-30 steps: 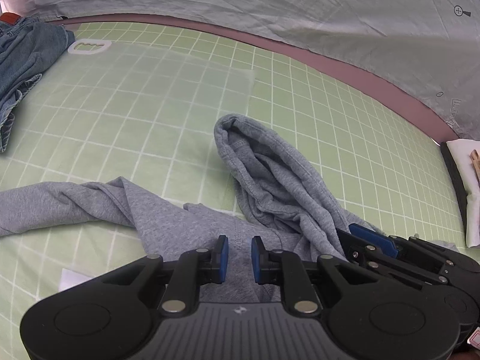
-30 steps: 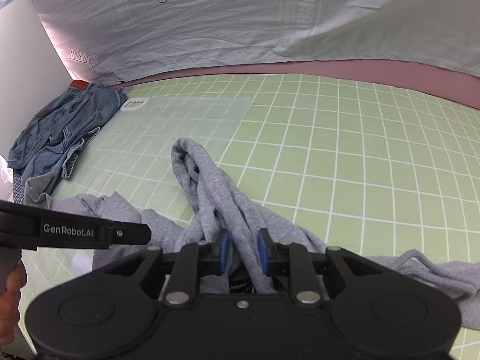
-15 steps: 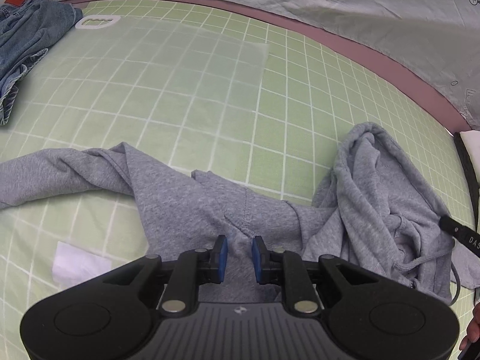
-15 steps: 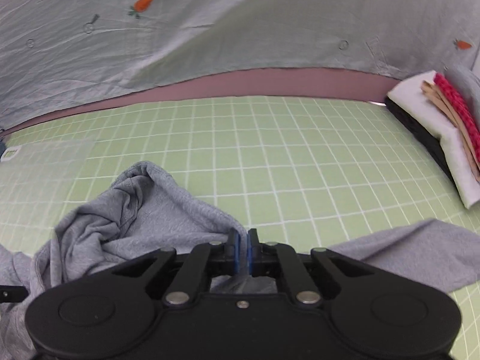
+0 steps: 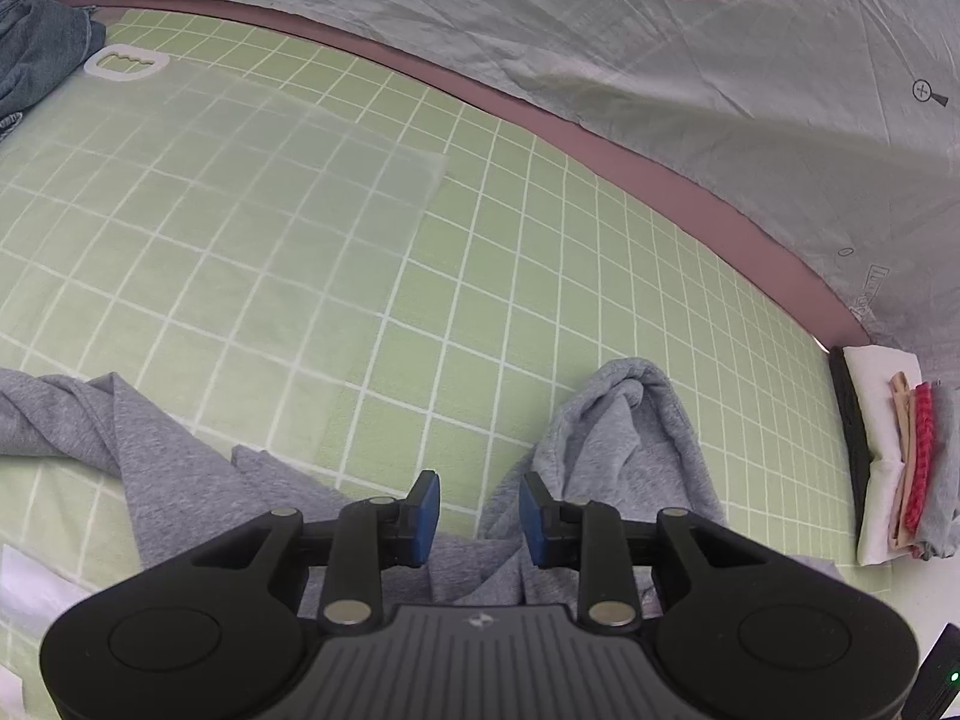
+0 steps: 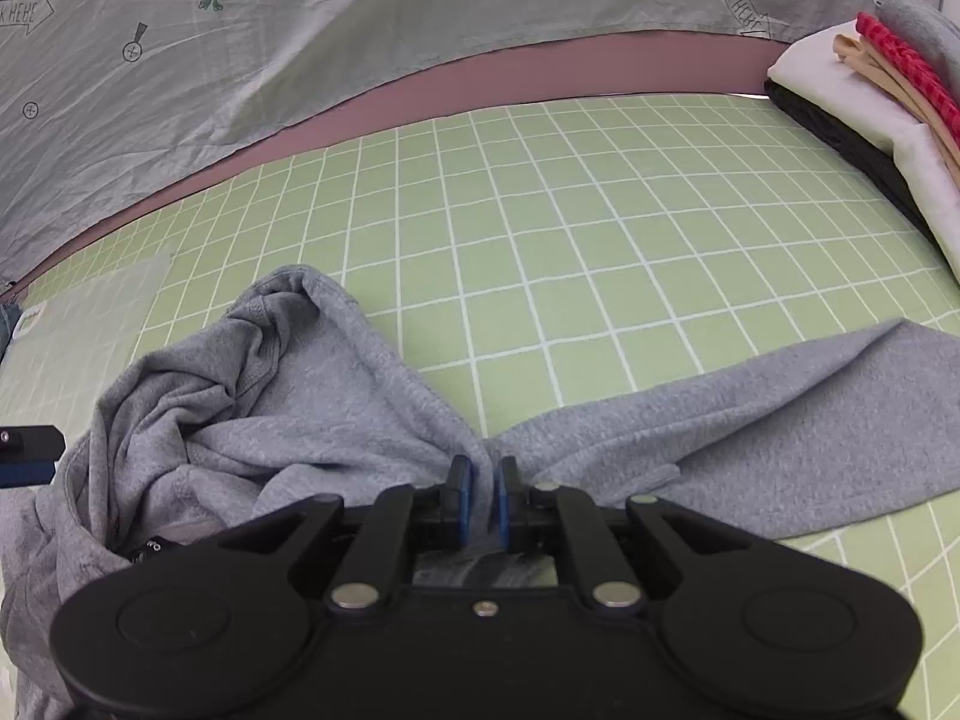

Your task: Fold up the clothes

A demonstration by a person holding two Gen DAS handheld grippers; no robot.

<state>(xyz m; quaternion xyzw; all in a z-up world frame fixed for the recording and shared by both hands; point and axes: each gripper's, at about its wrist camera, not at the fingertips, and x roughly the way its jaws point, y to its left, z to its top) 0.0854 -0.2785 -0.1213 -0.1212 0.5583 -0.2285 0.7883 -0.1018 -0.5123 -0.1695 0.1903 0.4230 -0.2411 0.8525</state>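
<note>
Our right gripper (image 6: 482,495) clamped on the grey hoodie (image 6: 312,396), our left gripper (image 5: 478,516) wide open, empty, just above it

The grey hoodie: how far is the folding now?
Done: a stack of folded clothes sits at the mat's edge. In hand: the right gripper pinches the grey hoodie, which lies crumpled and unfolded; the left gripper is open above it. Left: folding it, then the blue denim garment.
</note>
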